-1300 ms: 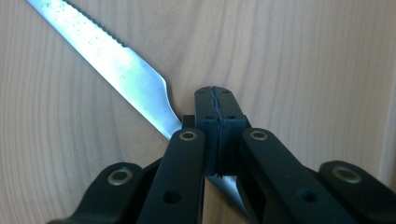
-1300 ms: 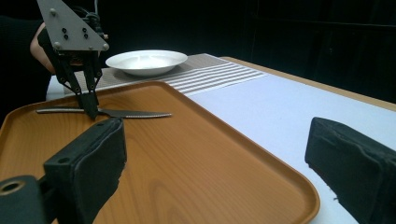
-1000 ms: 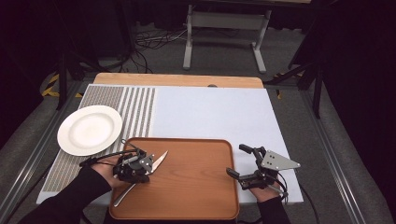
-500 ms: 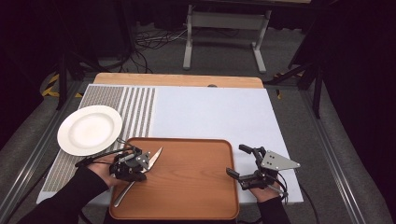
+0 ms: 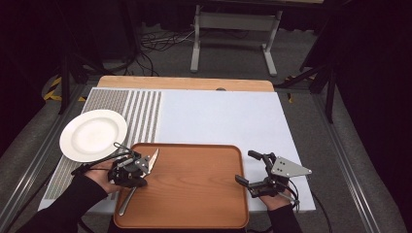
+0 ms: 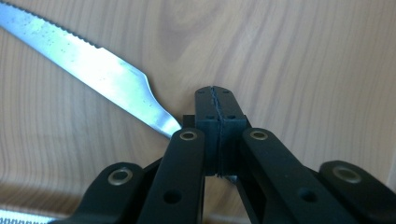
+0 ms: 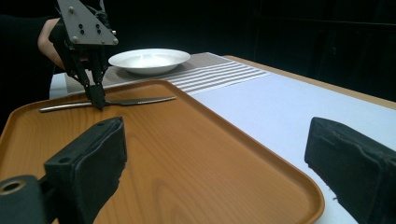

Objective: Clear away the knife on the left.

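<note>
Left gripper [image 5: 141, 166] is clenched on the knife [image 6: 98, 70] at its neck, on the tray [image 5: 194, 194] near its left edge; right gripper [image 5: 255, 167] is released, straddling the right rim. Knife looks stiff, thin, slick steel, likely to pivot, so the handle-blade junction is the sensible hold.

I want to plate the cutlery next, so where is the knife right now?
High view: the knife lies at the wooden tray's left end, just below the white plate.

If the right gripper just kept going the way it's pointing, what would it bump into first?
Probably the near corner of the orange wooden tray. The open right gripper straddles that rim, one jaw above the tray, the other above the white tablecloth. Depth is hard to judge.
</note>
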Demonstrator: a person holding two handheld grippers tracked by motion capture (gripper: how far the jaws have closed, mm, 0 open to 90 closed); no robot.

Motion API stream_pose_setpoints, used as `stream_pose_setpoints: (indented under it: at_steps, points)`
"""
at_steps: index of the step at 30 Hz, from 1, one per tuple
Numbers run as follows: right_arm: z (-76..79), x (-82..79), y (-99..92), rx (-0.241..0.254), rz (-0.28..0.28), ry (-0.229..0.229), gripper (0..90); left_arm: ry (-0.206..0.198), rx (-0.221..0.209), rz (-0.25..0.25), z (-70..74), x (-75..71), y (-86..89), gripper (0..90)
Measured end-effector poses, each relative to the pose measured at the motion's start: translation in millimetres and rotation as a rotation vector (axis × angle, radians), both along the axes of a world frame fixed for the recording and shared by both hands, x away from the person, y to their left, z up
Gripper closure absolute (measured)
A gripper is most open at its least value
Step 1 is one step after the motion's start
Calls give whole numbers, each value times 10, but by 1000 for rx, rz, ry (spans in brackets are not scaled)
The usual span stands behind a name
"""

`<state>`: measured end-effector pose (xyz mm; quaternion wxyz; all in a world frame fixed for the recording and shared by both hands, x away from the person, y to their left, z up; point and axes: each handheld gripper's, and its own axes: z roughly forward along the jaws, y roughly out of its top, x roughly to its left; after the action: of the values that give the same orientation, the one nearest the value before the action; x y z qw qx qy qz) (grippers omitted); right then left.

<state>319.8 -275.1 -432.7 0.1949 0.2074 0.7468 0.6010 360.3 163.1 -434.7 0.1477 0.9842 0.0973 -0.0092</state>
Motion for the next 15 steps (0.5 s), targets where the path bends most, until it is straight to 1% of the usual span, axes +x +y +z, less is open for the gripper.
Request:
stream_pose_setpoints:
  at_steps: [3, 7, 15]
  points:
    - [1, 0, -2, 1, -1, 0, 63, -1, -3, 23, -5, -3, 55, 900]
    - [1, 1, 1, 2, -1, 0, 63, -2, 1, 33, -6, -1, 111, 900]
    - [-1, 4, 3, 3, -2, 3, 63, 6, -8, 50, -13, -8, 181, 900]
